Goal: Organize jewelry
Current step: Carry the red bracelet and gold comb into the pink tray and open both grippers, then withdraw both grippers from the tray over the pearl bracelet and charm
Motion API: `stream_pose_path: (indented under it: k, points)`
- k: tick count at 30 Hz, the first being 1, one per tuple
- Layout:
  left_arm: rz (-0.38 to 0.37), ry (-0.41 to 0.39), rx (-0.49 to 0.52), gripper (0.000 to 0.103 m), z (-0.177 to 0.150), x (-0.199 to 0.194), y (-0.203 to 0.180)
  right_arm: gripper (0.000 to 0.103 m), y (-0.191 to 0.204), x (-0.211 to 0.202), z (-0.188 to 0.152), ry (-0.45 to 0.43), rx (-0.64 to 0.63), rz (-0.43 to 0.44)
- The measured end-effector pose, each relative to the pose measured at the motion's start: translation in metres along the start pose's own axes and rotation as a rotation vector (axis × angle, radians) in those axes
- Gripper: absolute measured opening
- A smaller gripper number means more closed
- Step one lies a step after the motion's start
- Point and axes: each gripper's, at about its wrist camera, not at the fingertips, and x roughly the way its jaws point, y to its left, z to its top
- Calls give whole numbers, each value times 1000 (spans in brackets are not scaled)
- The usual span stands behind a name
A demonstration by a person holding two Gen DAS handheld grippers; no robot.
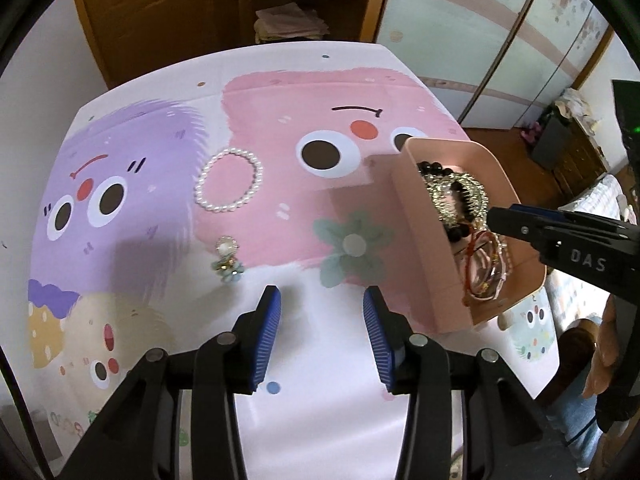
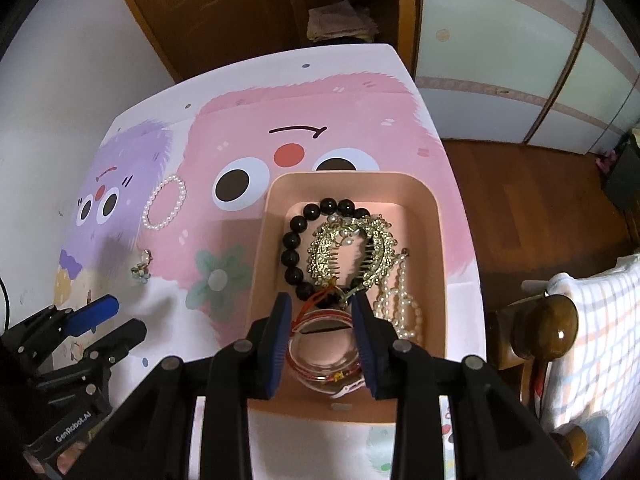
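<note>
A pink box (image 2: 436, 236) (image 1: 424, 264) stands on the right of the cartoon cloth. It holds a black bead bracelet (image 2: 294, 240), a gold hair clip (image 2: 352, 248), a pearl strand (image 2: 400, 304) and red and pink bangles (image 2: 324, 360). A pearl bracelet (image 1: 229, 186) (image 2: 165, 203) and a small flower brooch (image 1: 227, 260) (image 2: 143, 267) lie on the cloth, left of the box. My right gripper (image 2: 322, 308) is open and empty above the box, over the bangles. My left gripper (image 1: 322, 300) is open and empty above the cloth, near the brooch.
The cloth covers a table (image 1: 160, 80) whose far edge meets a wooden cabinet (image 1: 168, 12). A wardrobe (image 2: 520, 60) stands at the right. A wooden chair with a checked cushion (image 2: 592, 320) is beside the table's right edge.
</note>
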Motion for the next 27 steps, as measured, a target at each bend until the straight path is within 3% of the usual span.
stream_pose_path:
  k: [6,12,19,27]
  points:
    - [27,-16,-26,42,-3,-4,19,31,13,-7,-2,-21,-9,33]
    - [97,-52,-84,42,-5,-14,61,31,46,-15,1,-54,-117,33]
    - [133,-45,-199,42,-5,-12,124,31,91,7,2,2,-236,79]
    - [115,-23,-251,42,-1,3,148,31,136,42,8,76,-307,159]
